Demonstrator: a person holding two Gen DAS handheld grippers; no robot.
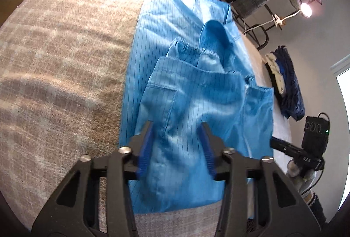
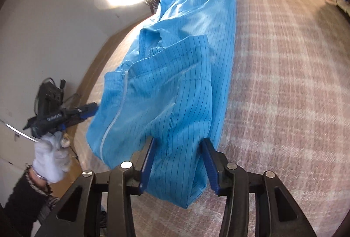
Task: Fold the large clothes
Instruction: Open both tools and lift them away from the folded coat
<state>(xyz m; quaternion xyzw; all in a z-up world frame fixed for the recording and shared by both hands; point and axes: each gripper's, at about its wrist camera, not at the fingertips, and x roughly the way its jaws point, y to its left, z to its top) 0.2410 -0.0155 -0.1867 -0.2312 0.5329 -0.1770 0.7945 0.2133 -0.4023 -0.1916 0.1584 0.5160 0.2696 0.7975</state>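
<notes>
Coat [image 1: 192, 92], a thin, slick blue garment, lay partly folded on the bed [image 1: 65, 62], likely light, limp and prone to sliding. Left hand-held gripper [image 1: 176, 147] and right hand-held gripper [image 2: 179, 160] each stood part-open at its near hem, cloth between the jaws, grip unclear. Hem corners looked best to pinch.

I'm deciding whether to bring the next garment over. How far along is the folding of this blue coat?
Partly done. The blue coat already lies narrowed into a long strip on the plaid bed cover, sleeve cuffs tucked on top. In hand: its near end sits between the fingers of the left gripper and right gripper, jaws parted. Left: shortening the long strip further.
</notes>
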